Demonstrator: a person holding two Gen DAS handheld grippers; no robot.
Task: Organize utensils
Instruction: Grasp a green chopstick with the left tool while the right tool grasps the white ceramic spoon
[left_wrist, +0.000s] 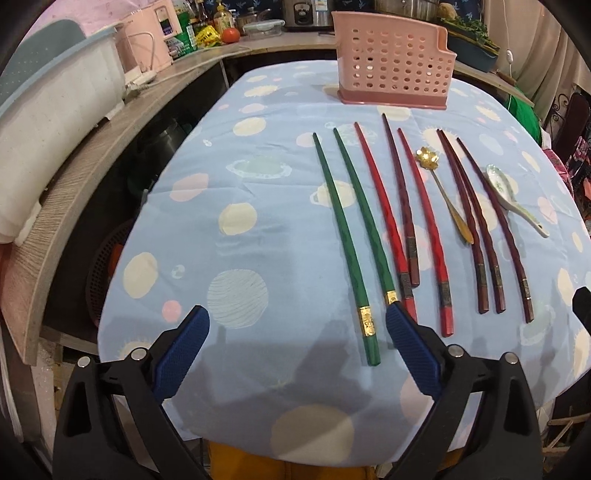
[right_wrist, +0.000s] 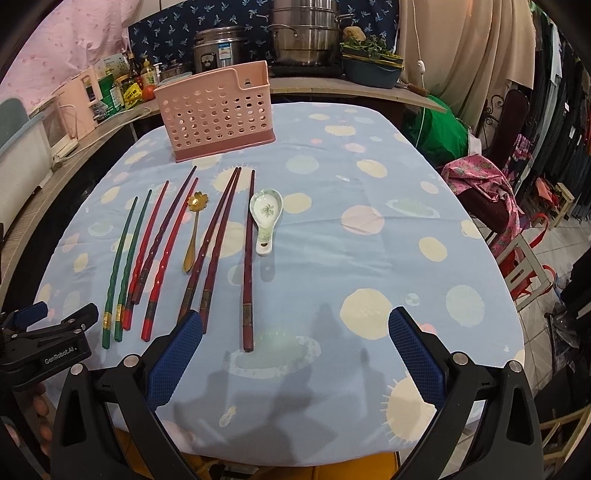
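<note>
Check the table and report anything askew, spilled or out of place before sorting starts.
Nothing is spilled or damaged. One oddity: a dark maroon chopstick lies between the two red chopsticks, splitting that pair and set farther back than its neighbours. The gold spoon sits among the chopsticks too. The pink holder stands upright; both grippers are open.

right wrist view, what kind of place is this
Likely a home kitchen or dining corner: a steel steamer pot and rice cooker on the counter, with a cloth-covered table in front.
</note>
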